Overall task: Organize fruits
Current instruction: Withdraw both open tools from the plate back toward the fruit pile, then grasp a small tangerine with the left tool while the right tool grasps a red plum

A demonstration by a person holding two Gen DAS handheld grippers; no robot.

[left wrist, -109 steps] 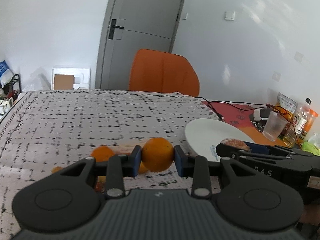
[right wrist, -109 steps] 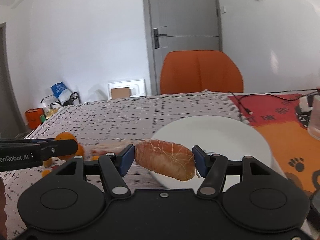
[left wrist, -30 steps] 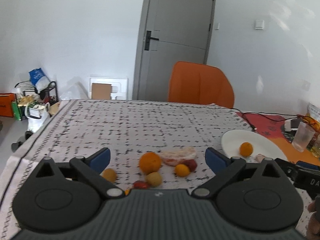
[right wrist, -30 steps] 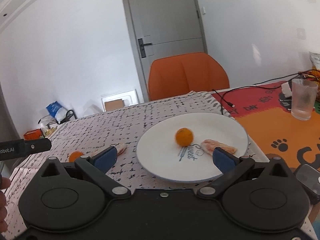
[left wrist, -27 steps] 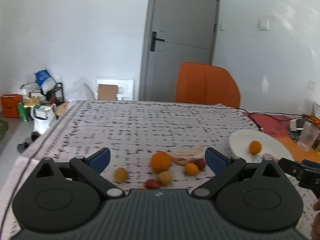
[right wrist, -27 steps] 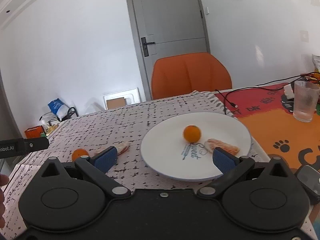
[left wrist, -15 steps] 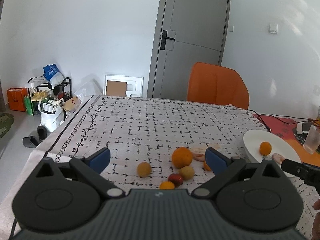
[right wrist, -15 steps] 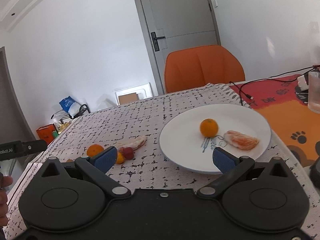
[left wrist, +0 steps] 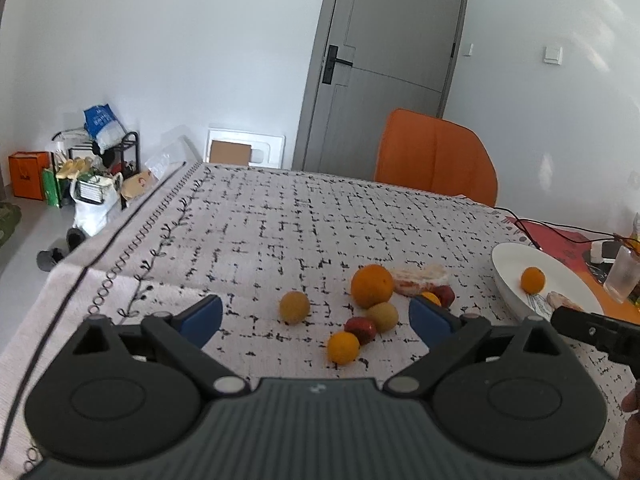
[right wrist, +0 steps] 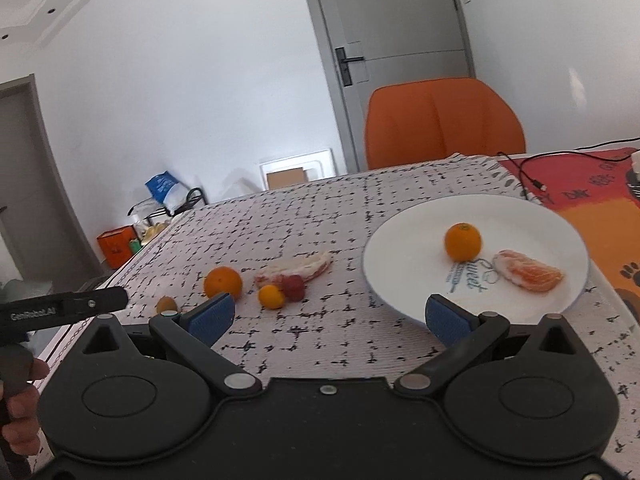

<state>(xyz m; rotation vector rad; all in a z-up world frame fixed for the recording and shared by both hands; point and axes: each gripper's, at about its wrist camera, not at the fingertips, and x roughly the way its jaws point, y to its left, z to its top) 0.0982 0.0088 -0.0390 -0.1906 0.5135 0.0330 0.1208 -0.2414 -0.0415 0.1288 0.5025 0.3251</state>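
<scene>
Fruits now lie farther off; both grippers' fingers have drawn back.

A checked tablecloth covers the table, bearing loose fruits and a white plate

You can read "GenRobot.AI" in white on the left gripper body. Plate has blue script, roughly "Sweet". Red mat lettering not legible.
</scene>
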